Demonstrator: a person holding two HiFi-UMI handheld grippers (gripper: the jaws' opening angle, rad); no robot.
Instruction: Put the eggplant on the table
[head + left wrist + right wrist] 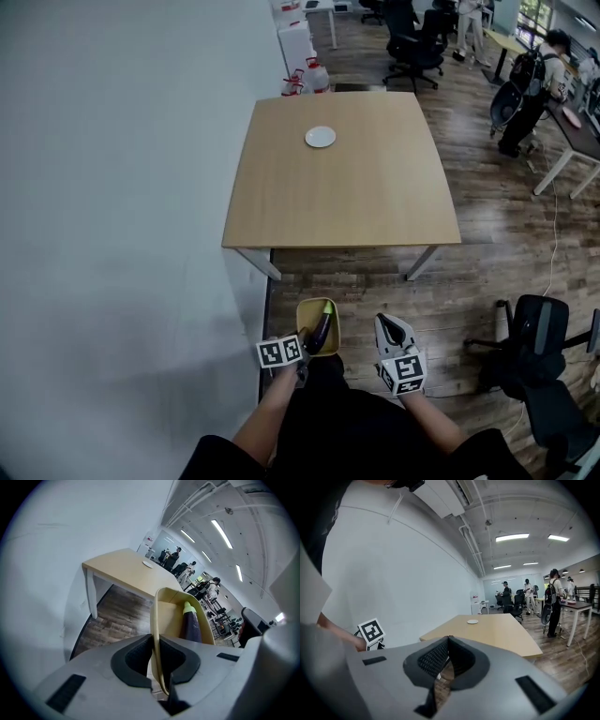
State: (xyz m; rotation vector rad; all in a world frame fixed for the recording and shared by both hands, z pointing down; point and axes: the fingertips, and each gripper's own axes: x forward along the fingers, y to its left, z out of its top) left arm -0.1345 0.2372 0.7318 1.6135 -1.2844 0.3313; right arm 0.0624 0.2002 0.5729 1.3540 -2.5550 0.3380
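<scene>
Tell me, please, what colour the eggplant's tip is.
Light green on the dark purple eggplant; left gripper view shows it best.

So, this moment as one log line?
left gripper: shut on yellow bowl rim | purple eggplant: inside bowl | right gripper: shut, empty | wooden table: ahead, white plate on it

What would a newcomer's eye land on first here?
A purple eggplant lies in a yellow bowl low in the head view, with the bowl's rim clamped by the left gripper. Ahead stands a wooden table with one white plate near its far edge.
</scene>
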